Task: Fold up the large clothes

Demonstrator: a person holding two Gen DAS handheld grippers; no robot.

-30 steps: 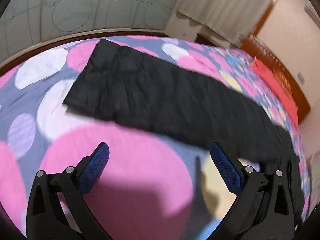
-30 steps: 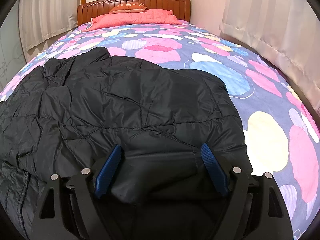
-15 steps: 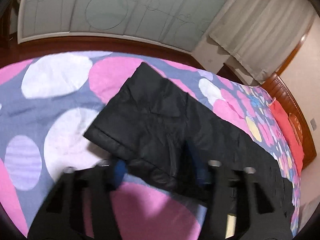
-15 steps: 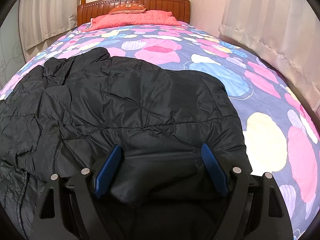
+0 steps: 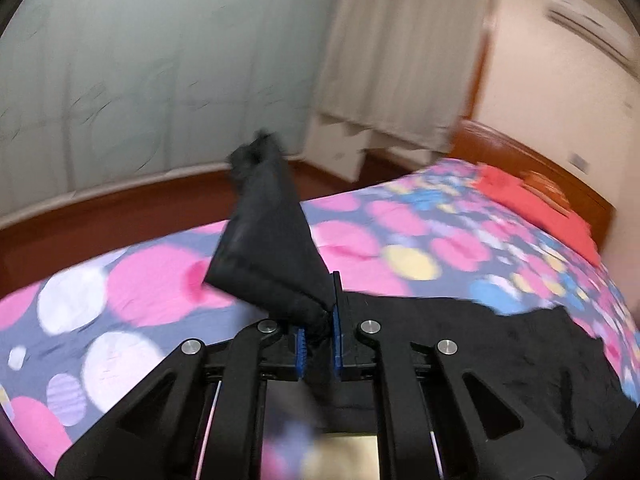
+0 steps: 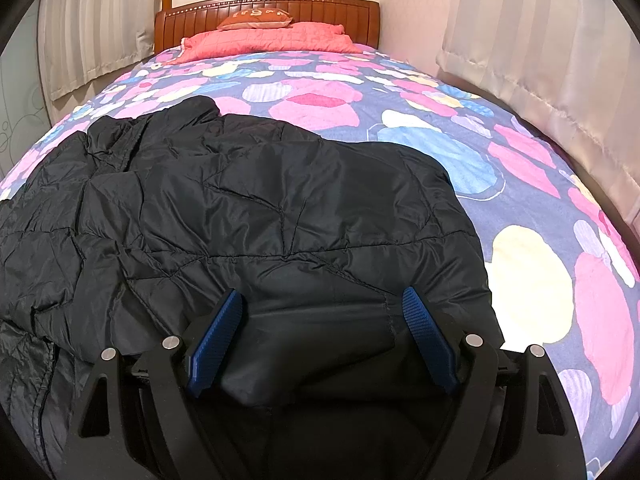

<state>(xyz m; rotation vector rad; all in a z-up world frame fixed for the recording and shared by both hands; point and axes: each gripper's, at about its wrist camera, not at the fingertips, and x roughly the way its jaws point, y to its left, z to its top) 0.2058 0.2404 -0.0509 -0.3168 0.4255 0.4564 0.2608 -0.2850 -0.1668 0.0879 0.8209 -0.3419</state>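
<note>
Early in the fold, by my read. Your left gripper [image 5: 318,330] has its jaws clamped on one end of the black quilted puffer jacket [image 6: 248,216], likely a sleeve, lifted clear of the bed with the pink-and-blue spotted cover [image 6: 532,216]. Your right gripper [image 6: 322,326] sits jaws wide apart over the jacket's near edge, gripping nothing. The jacket body lies spread and rumpled across the foot end; I see no finished folds yet.
</note>
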